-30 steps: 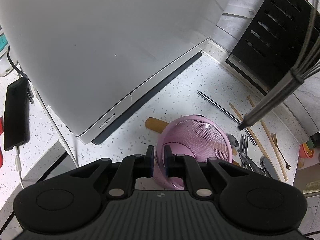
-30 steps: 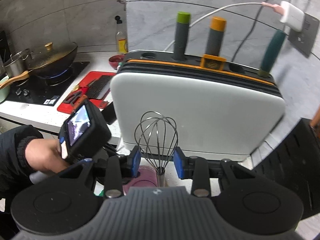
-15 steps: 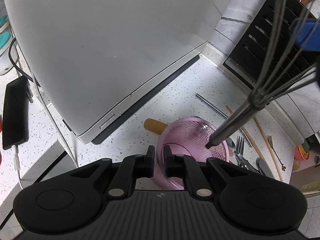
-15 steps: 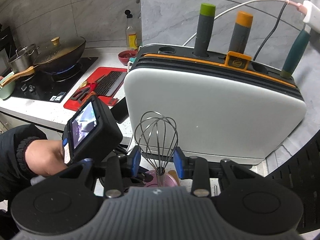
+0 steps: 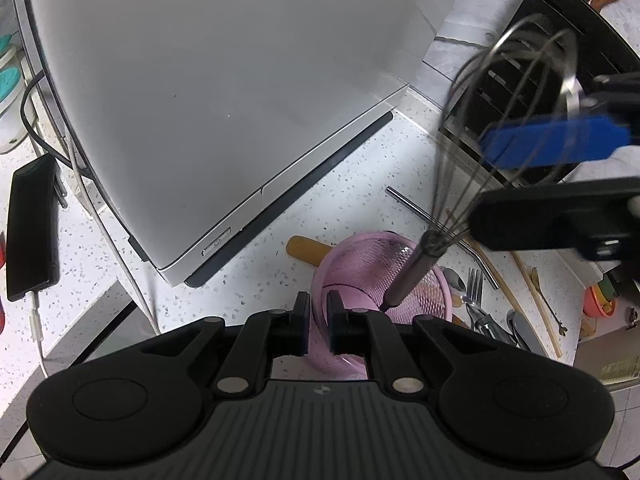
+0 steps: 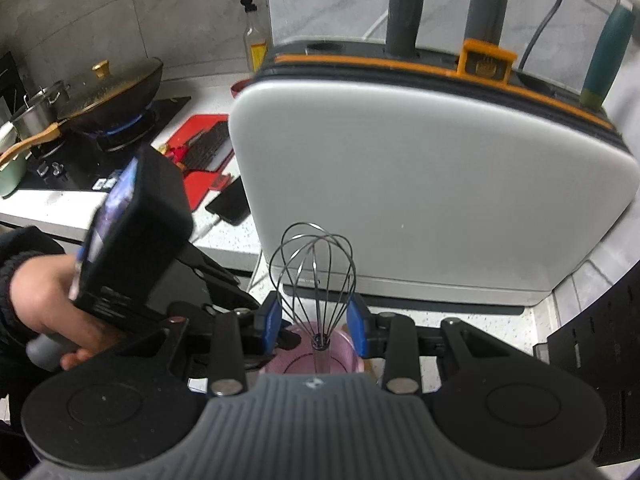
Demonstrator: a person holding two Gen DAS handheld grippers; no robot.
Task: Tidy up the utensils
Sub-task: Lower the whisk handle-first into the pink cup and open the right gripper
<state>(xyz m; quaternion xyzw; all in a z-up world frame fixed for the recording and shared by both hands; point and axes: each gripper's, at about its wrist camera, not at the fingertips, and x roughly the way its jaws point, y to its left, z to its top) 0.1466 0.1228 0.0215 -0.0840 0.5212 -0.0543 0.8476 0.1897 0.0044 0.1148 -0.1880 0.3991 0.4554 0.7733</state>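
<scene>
Left wrist: speckled white counter (image 5: 352, 184); grey appliance (image 5: 224, 92) far left. Left gripper (image 5: 318, 320) pinches pink mesh cup (image 5: 380, 276) rim; whisk (image 5: 472, 200) handle inside.
Right wrist: right gripper (image 6: 314, 324) clamps whisk wires; stove (image 6: 100, 140) far left.

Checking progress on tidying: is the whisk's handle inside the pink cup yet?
Partly in: the whisk slants handle-down, its tip past the pink cup's rim, while its wire end sits between the right gripper's jaws.
</scene>
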